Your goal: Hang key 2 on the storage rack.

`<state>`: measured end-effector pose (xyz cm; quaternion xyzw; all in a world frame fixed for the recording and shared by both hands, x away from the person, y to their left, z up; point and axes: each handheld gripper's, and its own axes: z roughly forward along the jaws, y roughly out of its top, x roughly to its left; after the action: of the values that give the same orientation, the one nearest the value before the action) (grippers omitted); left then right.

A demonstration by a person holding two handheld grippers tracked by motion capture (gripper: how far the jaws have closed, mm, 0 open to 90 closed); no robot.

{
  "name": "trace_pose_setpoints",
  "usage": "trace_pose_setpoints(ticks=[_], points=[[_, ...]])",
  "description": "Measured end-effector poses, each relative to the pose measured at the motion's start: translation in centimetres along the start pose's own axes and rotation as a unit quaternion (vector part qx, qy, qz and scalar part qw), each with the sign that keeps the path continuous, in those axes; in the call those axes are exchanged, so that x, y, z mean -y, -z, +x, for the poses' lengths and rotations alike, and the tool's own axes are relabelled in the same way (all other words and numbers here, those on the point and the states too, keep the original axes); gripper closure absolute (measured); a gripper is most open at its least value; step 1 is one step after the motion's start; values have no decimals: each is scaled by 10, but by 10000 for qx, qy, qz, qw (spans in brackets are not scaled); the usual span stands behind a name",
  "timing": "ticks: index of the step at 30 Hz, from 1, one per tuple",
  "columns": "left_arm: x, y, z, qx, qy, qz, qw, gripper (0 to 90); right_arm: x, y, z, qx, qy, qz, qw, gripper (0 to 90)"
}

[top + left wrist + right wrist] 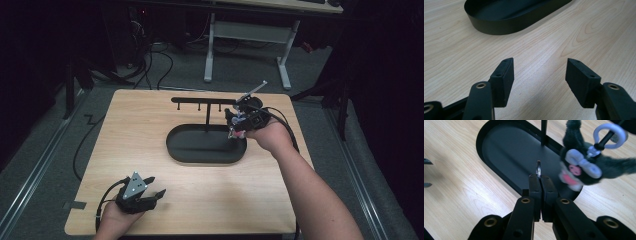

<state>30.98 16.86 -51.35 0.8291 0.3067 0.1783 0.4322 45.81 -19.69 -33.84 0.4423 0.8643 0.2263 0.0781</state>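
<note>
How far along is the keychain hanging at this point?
Done: the right gripper is shut on the metal ring, and the plush keychain is lifted above the black tray. In hand: carrying it near the hook stand. Left: hanging the ring on a hook. The left gripper waits open over the table.
</note>
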Motion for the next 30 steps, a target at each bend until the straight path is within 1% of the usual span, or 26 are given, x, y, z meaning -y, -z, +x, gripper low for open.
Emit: trace_pose_setpoints(ticks=[1, 2, 3, 8, 9, 10, 11, 15, 17, 18, 19, 20, 21, 22, 24, 26, 28, 30], points=[[0, 0, 0, 4, -3, 2, 10000, 408, -3, 0, 0, 2, -10, 16, 10000, 891], [0, 0, 0, 11, -10, 16, 10000, 408, -5, 0, 0, -3, 31, 4, 10000, 891], [0, 0, 0, 14, -10, 16, 10000, 408, -7, 0, 0, -23, -9, -30, 10000, 891], [-1, 1, 1, 20, -5, -21, 10000, 408, -19, -1, 5, -6, 52, -10, 10000, 891], [-1, 1, 1, 20, -8, -25, 10000, 408, -22, 0, 6, 1, 83, -60, 9999, 891], [-1, 1, 1, 23, -10, -28, 10000, 407, -24, 0, 7, -8, 31, -49, 10000, 891], [-1, 1, 1, 24, -12, -29, 10000, 407, -27, 0, 8, -5, 85, -61, 9999, 891], [-1, 2, 1, 11, 1, -50, 10000, 407, -38, -2, 10, -36, 110, -88, 9999, 891], [0, 3, 2, 21, 29, -57, 10000, 408, -43, -4, 10, -85, 93, -101, 9999, 891], [0, 3, 2, 22, 36, -62, 10000, 408, -45, -6, 10, -74, 116, -104, 9999, 891], [0, 3, 2, 24, 32, -62, 10000, 408, -46, -8, 10, -75, 83, -82, 9999, 891], [0, 3, 2, 22, 27, -62, 10000, 408, -48, -10, 9, -73, 90, -63, 9999, 891], [-1, 3, 2, 31, 28, -53, 10000, 408, -50, -12, 8, -82, 23, -85, 9999, 891], [-1, 2, 2, 27, 29, -61, 10000, 408, -51, -14, 6, -97, 9, -85, 9999, 891], [0, 2, 2, 30, 30, -62, 10000, 407, -52, -14, 3, -42, -2, -91, 9999, 891], [0, 2, 2, 50, 9, -20, 10000, 408, -53, -13, 0, -74, -37, -146, 9999, 890], [0, 1, 2, 44, 18, -31, 10000, 407, -53, -13, -3, -82, -110, -150, 9998, 890], [0, 1, 2, 53, 21, -34, 10000, 407, -53, -14, -5, -97, -128, -173, 9997, 890]])
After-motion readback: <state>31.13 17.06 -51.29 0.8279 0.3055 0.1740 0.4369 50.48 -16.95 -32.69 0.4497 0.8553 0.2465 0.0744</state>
